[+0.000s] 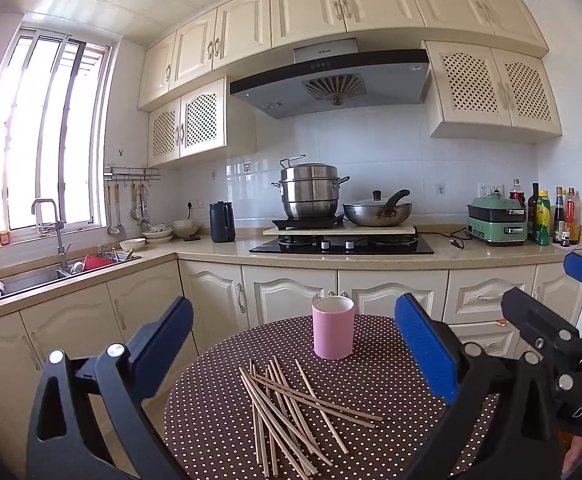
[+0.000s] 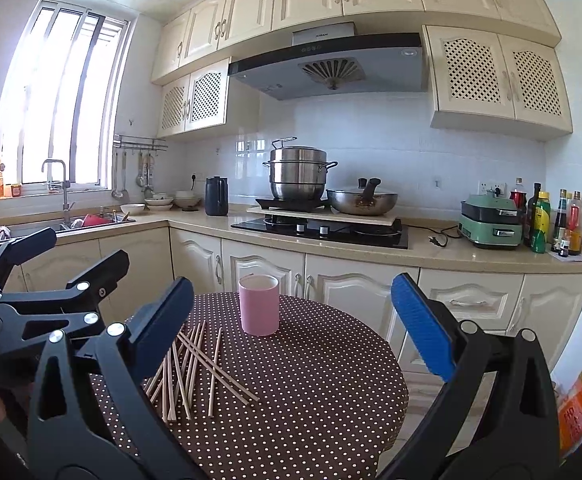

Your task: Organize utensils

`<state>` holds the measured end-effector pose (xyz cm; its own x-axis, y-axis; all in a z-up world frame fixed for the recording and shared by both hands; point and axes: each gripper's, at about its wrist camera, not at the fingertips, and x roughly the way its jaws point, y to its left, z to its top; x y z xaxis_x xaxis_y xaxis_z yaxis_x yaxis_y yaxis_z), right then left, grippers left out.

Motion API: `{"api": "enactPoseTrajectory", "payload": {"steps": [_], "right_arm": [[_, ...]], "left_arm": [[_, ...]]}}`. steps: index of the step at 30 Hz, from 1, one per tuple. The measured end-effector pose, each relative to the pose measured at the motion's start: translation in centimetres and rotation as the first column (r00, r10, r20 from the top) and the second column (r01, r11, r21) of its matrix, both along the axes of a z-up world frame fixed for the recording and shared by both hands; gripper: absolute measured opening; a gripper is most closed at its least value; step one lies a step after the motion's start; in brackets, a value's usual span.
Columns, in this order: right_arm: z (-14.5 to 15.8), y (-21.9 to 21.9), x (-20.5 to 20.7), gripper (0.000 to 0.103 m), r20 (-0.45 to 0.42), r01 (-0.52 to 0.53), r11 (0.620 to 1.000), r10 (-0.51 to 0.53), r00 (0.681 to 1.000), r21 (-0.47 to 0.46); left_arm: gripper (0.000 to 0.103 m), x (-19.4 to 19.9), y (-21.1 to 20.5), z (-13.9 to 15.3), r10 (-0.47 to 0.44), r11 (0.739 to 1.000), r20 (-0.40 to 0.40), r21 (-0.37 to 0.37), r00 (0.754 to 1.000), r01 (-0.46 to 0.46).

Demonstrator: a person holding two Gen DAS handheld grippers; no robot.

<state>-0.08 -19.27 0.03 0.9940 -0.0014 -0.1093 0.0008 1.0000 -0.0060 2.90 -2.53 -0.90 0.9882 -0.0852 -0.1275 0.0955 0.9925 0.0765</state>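
On dotted table point(image 1: 219, 420), loose chopsticks point(image 1: 287, 412)

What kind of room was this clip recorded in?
A home kitchen, most likely: a range hood hangs over a gas hob carrying a steamer pot, and a sink sits below the window. The polka-dot table holds scattered chopsticks and a pink cup.

Chopsticks point(image 2: 195, 364) lie scattered beside pink cup point(image 2: 259, 304); fingers point(image 2: 419, 324) apart

Both wrist views above table point(image 1: 219, 420), facing stove wall; left view nearer chopsticks point(image 1: 287, 412).
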Motion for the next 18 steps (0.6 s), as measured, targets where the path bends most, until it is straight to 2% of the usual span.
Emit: {"api": "enactPoseTrajectory", "payload": {"steps": [18], "right_arm": [[-0.8, -0.1, 2.2, 0.097, -0.032, -0.007, 1.0, 0.008, 0.999, 0.012]], "left_arm": [[0.099, 2.4, 0.2, -0.6, 0.004, 1.0, -0.036, 0.005, 0.999, -0.004]]}}
